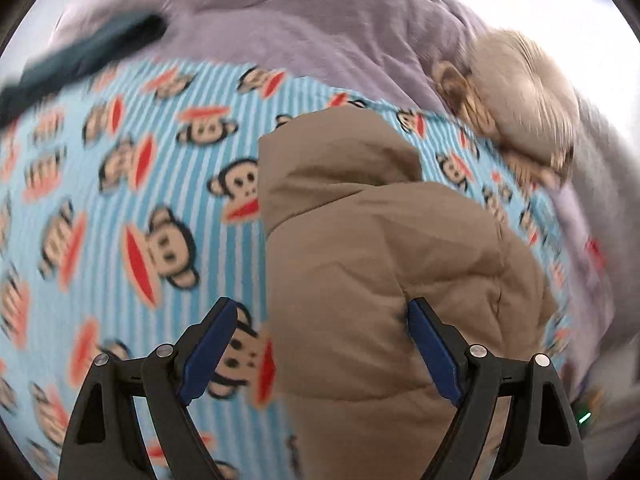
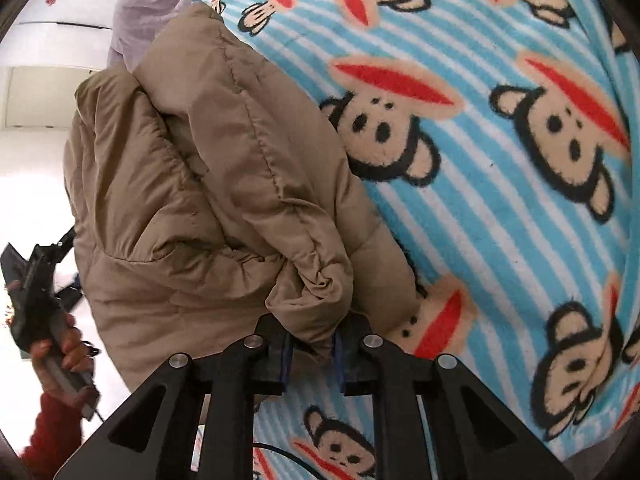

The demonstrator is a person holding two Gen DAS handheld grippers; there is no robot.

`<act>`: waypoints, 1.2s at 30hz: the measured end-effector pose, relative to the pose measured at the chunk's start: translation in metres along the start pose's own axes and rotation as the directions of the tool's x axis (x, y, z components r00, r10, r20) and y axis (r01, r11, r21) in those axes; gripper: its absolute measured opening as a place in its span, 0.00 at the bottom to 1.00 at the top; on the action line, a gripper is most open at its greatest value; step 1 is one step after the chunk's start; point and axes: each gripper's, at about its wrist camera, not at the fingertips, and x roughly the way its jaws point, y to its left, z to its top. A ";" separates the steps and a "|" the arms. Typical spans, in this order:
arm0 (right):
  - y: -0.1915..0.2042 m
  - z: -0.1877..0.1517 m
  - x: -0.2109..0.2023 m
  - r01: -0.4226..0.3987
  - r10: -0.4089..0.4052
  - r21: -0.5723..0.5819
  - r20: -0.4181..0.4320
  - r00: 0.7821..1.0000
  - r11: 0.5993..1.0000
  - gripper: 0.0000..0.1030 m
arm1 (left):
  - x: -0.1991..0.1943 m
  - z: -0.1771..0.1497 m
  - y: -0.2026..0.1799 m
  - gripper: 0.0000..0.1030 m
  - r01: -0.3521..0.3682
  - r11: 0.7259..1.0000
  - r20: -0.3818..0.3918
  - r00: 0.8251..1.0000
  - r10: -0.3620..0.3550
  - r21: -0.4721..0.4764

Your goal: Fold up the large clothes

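A tan puffer jacket (image 1: pixel 384 248) lies bunched on a blue striped monkey-print blanket (image 1: pixel 120 200). My left gripper (image 1: pixel 320 344) is open above the jacket's near edge, its blue pads wide apart and holding nothing. In the right wrist view the jacket (image 2: pixel 192 168) lies partly folded over itself. My right gripper (image 2: pixel 312 356) is shut on a gathered cuff or edge of the jacket, pinched between the blue pads. The left gripper's handle (image 2: pixel 36 292), held by a hand, shows at the left edge of the right wrist view.
A lilac quilt (image 1: pixel 304 28) lies behind the blanket. A beige plush toy (image 1: pixel 516 96) sits at the right, and a dark garment (image 1: pixel 88 60) at the upper left. The blanket (image 2: pixel 500 208) fills the right side. White floor and furniture (image 2: pixel 36 92) lie left.
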 end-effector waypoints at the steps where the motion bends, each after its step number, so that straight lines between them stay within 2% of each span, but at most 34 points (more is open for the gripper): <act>1: -0.002 0.002 -0.001 -0.013 0.013 0.014 -0.022 1.000 1.000 0.17 | 0.005 -0.002 0.003 0.85 0.027 0.999 -0.015 1.000 -0.027 -0.031; 2: -0.004 0.006 -0.005 -0.029 0.030 0.034 -0.043 0.999 0.999 0.17 | 0.012 -0.004 0.003 0.84 0.057 0.997 -0.038 0.998 -0.059 -0.051; 3: -0.005 0.012 -0.011 -0.040 0.041 0.034 -0.048 0.998 0.999 0.22 | 0.019 -0.006 -0.001 0.84 0.070 0.997 -0.056 0.996 -0.072 -0.045; 4: -0.001 0.014 -0.023 -0.040 0.041 0.010 -0.040 0.998 0.999 0.26 | 0.023 -0.007 -0.006 0.85 0.058 0.998 -0.061 0.996 -0.059 -0.019; 6: 0.013 0.021 -0.053 -0.020 0.022 -0.086 0.017 1.000 0.996 0.32 | 0.027 -0.009 -0.015 0.85 0.051 0.998 -0.058 0.997 -0.049 0.024; 7: 0.021 0.023 -0.072 -0.022 0.030 -0.132 0.061 0.998 0.991 0.40 | 0.027 -0.009 -0.016 0.85 0.055 0.998 -0.058 0.997 -0.053 0.025; 8: 0.027 0.028 -0.092 -0.030 0.049 -0.164 0.113 0.992 0.986 0.42 | 0.029 -0.009 -0.016 0.85 0.061 0.998 -0.060 0.996 -0.060 0.019; 9: 0.030 0.034 -0.103 -0.042 0.067 -0.173 0.142 0.988 0.984 0.50 | 0.030 -0.010 -0.016 0.85 0.061 0.998 -0.058 0.996 -0.060 0.014; 10: 0.031 0.037 -0.116 -0.060 0.090 -0.174 0.165 0.982 0.983 0.52 | 0.030 -0.009 -0.015 0.85 0.062 0.998 -0.058 0.996 -0.061 0.012; 12: 0.035 0.053 -0.117 -0.086 0.115 -0.168 0.171 0.979 0.982 0.52 | 0.031 -0.008 -0.017 0.85 0.063 0.998 -0.057 0.996 -0.062 0.011; 13: 0.035 0.065 -0.108 -0.078 0.105 -0.168 0.156 0.982 0.983 0.45 | 0.029 -0.009 -0.019 0.85 0.063 0.998 -0.057 0.996 -0.062 0.014; 14: 0.035 0.072 -0.095 -0.068 0.092 -0.170 0.136 0.986 0.983 0.32 | 0.029 -0.009 -0.020 0.85 0.063 0.998 -0.056 0.996 -0.062 0.017; 15: 0.034 0.079 -0.075 -0.071 0.088 -0.163 0.102 0.991 0.984 0.10 | 0.028 -0.009 -0.022 0.85 0.064 0.998 -0.056 0.997 -0.062 0.023; 17: 0.028 0.095 -0.033 -0.116 0.119 -0.112 0.022 0.993 0.987 0.09 | 0.027 -0.011 -0.026 0.85 0.057 0.998 -0.050 0.997 -0.055 0.034; 19: 0.025 0.104 -0.004 -0.120 0.116 -0.116 -0.038 0.992 0.986 0.09 | 0.026 -0.012 -0.031 0.85 0.045 0.998 -0.041 0.998 -0.044 0.041; 23: 0.032 0.114 0.037 -0.106 0.092 -0.160 -0.093 0.991 0.981 0.09 | 0.030 -0.014 -0.051 0.85 -0.001 0.996 -0.017 1.000 0.003 0.085; 28: 0.029 0.116 0.045 -0.092 0.076 -0.146 -0.112 0.991 0.985 0.09 | 0.039 -0.017 -0.071 0.85 -0.083 0.988 -0.007 0.996 0.084 0.130; 32: 0.035 0.110 0.020 0.004 -0.020 -0.211 -0.072 0.997 0.978 0.10 | 0.038 -0.017 -0.069 0.85 -0.084 0.988 -0.012 0.996 0.086 0.133; 33: 0.037 0.105 0.010 0.018 -0.032 -0.215 -0.061 0.998 0.976 0.16 | 0.038 -0.018 -0.068 0.85 -0.084 0.988 -0.013 0.996 0.086 0.133; 34: 0.036 0.104 0.003 0.026 -0.038 -0.214 -0.053 0.998 0.977 0.33 | 0.037 -0.018 -0.067 0.85 -0.085 0.988 -0.013 0.996 0.087 0.131; 35: 0.034 0.103 -0.006 0.036 -0.045 -0.209 -0.042 0.998 0.977 0.45 | 0.037 -0.018 -0.067 0.85 -0.085 0.988 -0.014 0.996 0.087 0.130; 36: 0.031 0.100 -0.017 0.049 -0.054 -0.201 -0.018 0.998 0.978 0.71 | 0.037 -0.018 -0.067 0.85 -0.085 0.988 -0.014 0.996 0.088 0.130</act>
